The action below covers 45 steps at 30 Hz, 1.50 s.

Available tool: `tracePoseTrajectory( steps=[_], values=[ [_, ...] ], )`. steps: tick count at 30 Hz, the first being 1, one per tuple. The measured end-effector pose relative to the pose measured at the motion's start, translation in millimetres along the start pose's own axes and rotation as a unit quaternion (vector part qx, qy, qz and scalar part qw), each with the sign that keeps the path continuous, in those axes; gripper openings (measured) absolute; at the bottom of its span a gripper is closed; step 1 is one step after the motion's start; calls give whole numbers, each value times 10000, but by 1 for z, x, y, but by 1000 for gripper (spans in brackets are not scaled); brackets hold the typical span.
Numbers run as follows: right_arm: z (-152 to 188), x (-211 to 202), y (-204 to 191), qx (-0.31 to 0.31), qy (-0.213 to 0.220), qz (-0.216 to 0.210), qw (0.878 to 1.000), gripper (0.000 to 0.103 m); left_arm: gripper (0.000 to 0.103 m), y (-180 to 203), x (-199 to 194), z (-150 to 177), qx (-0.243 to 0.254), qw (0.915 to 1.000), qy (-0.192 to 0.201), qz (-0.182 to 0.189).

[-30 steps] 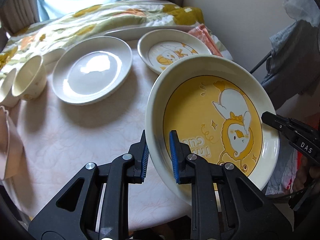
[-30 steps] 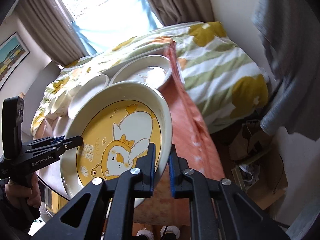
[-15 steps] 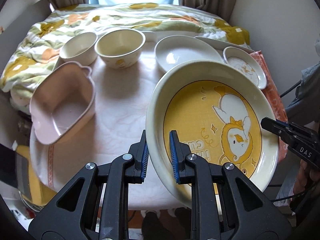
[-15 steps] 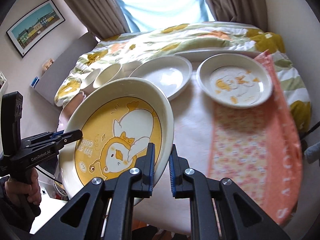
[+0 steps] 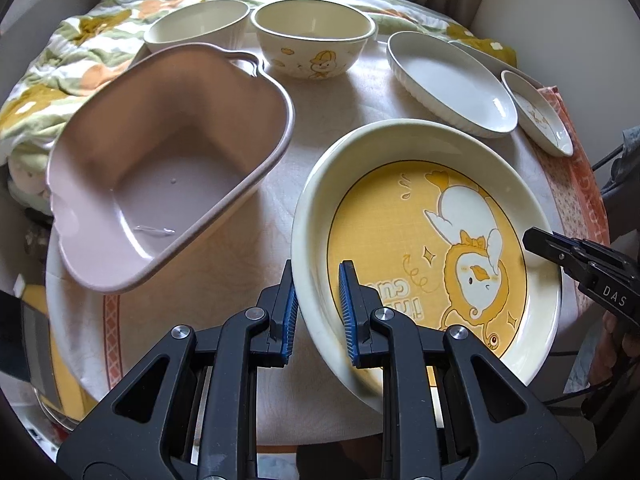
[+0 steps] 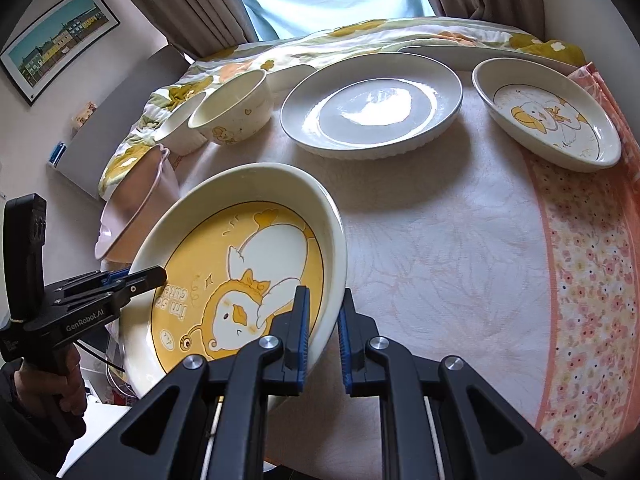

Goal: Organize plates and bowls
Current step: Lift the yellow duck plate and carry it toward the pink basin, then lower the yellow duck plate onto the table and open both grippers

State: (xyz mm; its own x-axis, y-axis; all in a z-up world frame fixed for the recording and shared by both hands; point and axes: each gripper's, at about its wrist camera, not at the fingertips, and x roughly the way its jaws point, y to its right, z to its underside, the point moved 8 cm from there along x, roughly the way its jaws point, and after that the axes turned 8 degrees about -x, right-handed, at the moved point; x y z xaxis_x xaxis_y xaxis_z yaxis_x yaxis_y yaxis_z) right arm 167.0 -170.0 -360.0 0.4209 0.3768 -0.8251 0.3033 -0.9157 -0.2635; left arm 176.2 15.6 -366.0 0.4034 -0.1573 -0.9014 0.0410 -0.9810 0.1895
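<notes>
Above the bench (image 6: 440, 248), beside a pink basin (image 5: 168, 168), hangs the big yellow duck plate (image 5: 424, 248), tilted, with the left gripper (image 5: 318, 312) and right gripper (image 6: 323, 330) each clamped on opposite rims; behind sit 2 bowls (image 5: 314, 38) and 2 smaller plates (image 6: 372, 108).
</notes>
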Motion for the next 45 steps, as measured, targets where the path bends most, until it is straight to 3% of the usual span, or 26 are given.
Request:
tracePoseTrajectory(
  steps=[8,22,24,26,28,29,30,31,32,39,45],
  values=[
    [3,8,2,-59,-133,286,9995,12,17,-3,8,-1,-57,9999,-51,133],
    [2,12,1,70,-208,495,9985,12,18,0,8,0,147,9999,-28,-25],
    [2,12,1,73,-190,532,9984,12,27,0,9,1,178,9998,-31,-112],
    [3,12,1,93,-140,556,9983,13,70,-1,11,1,198,9997,-45,-142],
    [3,11,1,81,-80,585,9982,23,85,0,6,0,155,9998,90,-56],
    [3,10,1,64,-63,612,9981,44,89,1,4,0,157,9998,134,-23],
    [4,11,0,50,-56,616,9981,79,91,2,4,0,186,9997,139,-25],
    [4,12,0,55,-67,593,9982,96,94,4,4,0,232,9996,126,-54],
    [4,13,0,69,-80,589,9982,103,94,5,5,1,279,9995,103,-91],
    [3,-9,1,15,84,799,9968,103,94,14,-24,8,322,9995,43,-21],
    [-22,-69,-14,-152,395,871,9953,103,94,32,-102,-18,490,9956,785,121]
  ],
)
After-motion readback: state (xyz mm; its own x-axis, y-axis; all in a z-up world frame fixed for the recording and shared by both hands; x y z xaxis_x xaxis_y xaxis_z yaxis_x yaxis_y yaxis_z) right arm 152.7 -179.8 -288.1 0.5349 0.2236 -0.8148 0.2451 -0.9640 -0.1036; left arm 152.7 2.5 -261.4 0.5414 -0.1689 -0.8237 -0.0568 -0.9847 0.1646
